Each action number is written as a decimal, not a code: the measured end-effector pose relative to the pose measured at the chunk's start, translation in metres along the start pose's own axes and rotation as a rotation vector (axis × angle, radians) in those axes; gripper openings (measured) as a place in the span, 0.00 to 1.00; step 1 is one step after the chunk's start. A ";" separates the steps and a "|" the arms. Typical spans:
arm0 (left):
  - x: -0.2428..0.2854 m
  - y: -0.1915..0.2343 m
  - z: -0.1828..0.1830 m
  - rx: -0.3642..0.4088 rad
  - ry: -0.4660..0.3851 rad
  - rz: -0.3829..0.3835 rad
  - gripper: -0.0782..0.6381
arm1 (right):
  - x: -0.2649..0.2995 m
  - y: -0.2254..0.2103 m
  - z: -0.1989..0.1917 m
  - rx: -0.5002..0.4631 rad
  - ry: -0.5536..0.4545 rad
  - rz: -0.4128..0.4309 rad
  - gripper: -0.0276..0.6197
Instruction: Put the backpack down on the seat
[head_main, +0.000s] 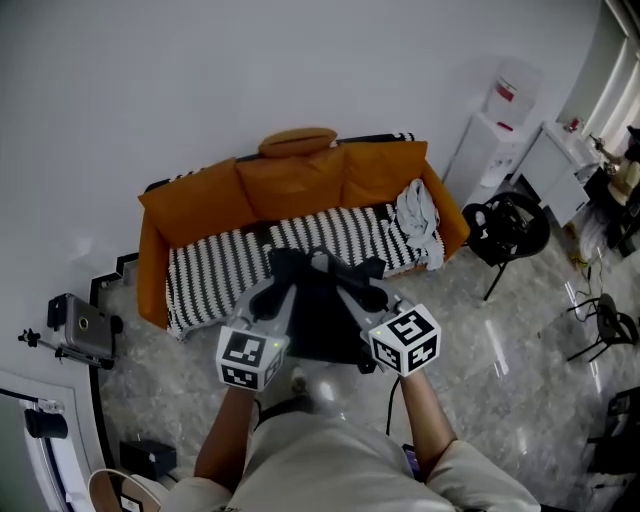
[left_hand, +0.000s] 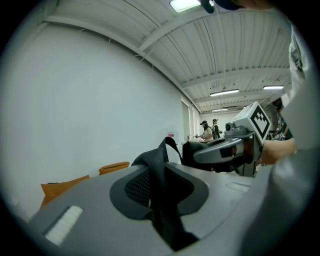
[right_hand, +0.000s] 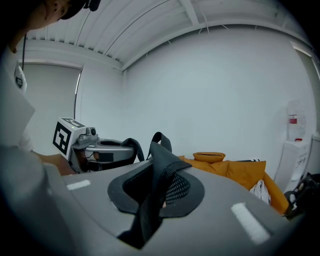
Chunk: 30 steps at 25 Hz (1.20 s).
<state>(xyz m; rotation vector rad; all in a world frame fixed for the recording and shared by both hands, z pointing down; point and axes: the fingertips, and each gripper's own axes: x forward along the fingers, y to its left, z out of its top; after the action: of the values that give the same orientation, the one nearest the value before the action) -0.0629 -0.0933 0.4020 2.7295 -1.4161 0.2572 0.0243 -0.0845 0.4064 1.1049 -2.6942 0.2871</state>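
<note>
A black backpack (head_main: 322, 318) hangs between my two grippers, above the floor just in front of the orange sofa (head_main: 290, 180). The sofa's seat (head_main: 215, 272) has a black-and-white striped cover. My left gripper (head_main: 282, 288) is shut on one black shoulder strap (left_hand: 156, 180), which runs through its jaws. My right gripper (head_main: 342, 282) is shut on the other strap (right_hand: 159, 185). Each gripper view also shows the opposite gripper: the right gripper (left_hand: 235, 145) and the left gripper (right_hand: 97, 147), with straps looping between them.
A white-grey cloth (head_main: 418, 215) lies on the sofa's right end, and an orange cushion (head_main: 298, 142) sits on its backrest. A water dispenser (head_main: 500, 120) and a black chair (head_main: 510, 228) stand to the right. A grey case (head_main: 85, 325) lies on the left floor.
</note>
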 end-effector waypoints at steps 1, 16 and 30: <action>0.006 0.006 0.000 -0.001 0.002 -0.003 0.19 | 0.007 -0.005 0.002 0.004 0.003 -0.002 0.10; 0.104 0.101 0.006 -0.021 0.023 -0.052 0.19 | 0.113 -0.084 0.031 0.062 0.032 -0.040 0.10; 0.164 0.171 0.004 0.012 0.035 -0.098 0.19 | 0.190 -0.126 0.045 0.103 0.026 -0.079 0.10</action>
<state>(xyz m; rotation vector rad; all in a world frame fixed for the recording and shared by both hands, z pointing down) -0.1089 -0.3247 0.4218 2.7789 -1.2719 0.3079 -0.0240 -0.3106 0.4271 1.2231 -2.6315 0.4276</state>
